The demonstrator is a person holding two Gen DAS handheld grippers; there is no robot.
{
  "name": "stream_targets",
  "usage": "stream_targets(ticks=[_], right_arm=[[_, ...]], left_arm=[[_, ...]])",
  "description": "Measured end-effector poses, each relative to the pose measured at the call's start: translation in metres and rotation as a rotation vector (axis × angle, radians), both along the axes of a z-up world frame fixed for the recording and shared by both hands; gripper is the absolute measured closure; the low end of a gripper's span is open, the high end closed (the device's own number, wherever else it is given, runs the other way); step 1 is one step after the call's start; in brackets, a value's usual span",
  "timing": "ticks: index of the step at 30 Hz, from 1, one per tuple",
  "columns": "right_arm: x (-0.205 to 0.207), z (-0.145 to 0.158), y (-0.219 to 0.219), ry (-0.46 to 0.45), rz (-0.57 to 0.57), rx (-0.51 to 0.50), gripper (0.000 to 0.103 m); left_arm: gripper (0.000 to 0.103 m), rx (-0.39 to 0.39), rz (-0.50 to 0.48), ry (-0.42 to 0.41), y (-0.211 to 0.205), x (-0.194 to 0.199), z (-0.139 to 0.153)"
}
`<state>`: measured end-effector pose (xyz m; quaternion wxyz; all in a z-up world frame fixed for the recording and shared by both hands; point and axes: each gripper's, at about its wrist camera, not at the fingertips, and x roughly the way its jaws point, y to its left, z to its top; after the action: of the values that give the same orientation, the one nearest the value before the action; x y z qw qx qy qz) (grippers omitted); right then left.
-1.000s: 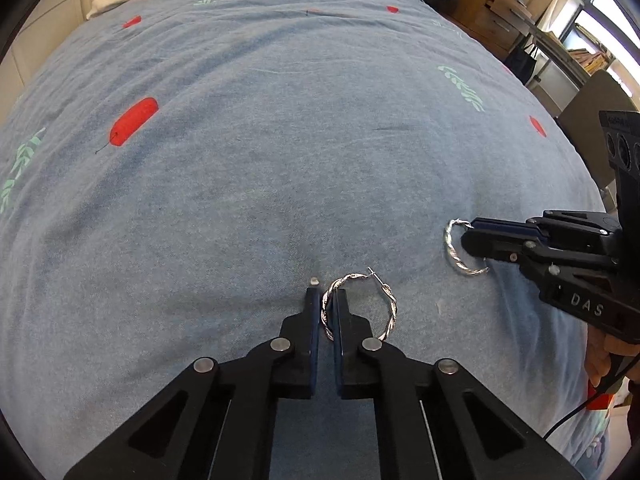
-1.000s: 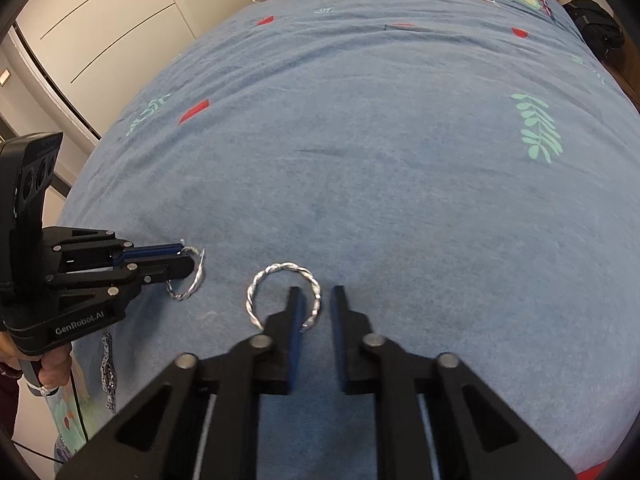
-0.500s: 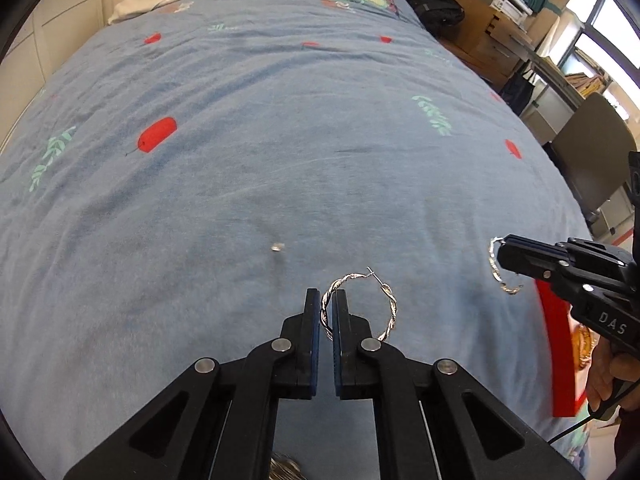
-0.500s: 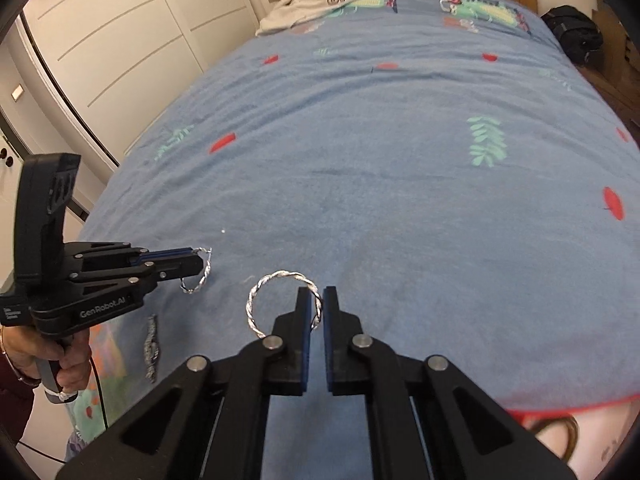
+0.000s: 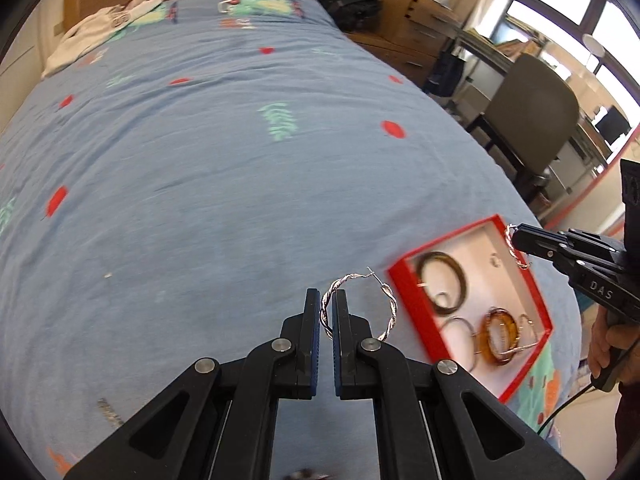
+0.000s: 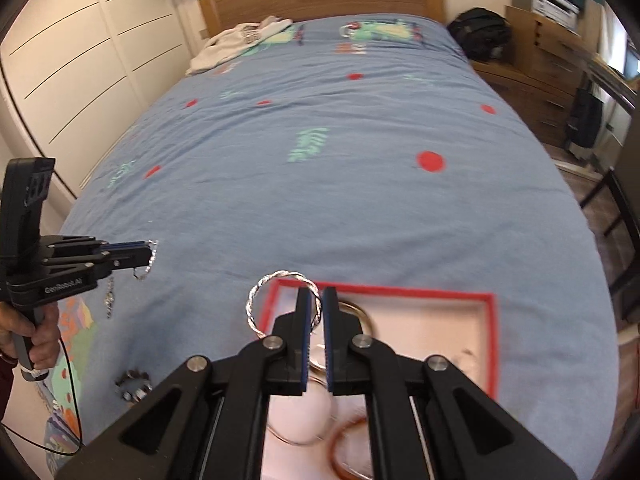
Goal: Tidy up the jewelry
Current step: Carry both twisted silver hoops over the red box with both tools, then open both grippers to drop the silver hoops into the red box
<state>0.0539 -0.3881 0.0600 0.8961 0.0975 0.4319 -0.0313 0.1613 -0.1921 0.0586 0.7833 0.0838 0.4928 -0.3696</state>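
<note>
Wide blue bedspread (image 5: 208, 184) lies open ahead of the left gripper (image 5: 327, 312), pinched on a twisted silver hoop (image 5: 360, 308). To its right, the red-rimmed tray (image 5: 412, 300) holds amber rings. The right gripper (image 6: 314, 312), marked "DAS", clamps a matching hoop (image 6: 276, 300), seemingly above the tray's near-left corner.

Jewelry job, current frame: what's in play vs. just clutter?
In play:
- left gripper, shut on twisted silver hoop
- right gripper, shut on matching hoop
- red tray of bangles

Lying about:
- white garment
- black bag
- chair
</note>
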Motion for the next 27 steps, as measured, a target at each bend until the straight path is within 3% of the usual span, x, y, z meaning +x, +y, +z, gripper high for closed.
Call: stream_targets(ticks=[14,27], right_arm=[[-0.045,-0.046,-0.065,0.074,-0.098,0.010,0.097],[-0.042,-0.070,-0.079,0.114,-0.117,-0.001,0.097]], left_arm=[[0.098,0.039,-0.131,0.008,-0.121,-0.029,-0.023],[0.098,0.131,-0.151,0.008,-0.159,-0.036,-0.053]])
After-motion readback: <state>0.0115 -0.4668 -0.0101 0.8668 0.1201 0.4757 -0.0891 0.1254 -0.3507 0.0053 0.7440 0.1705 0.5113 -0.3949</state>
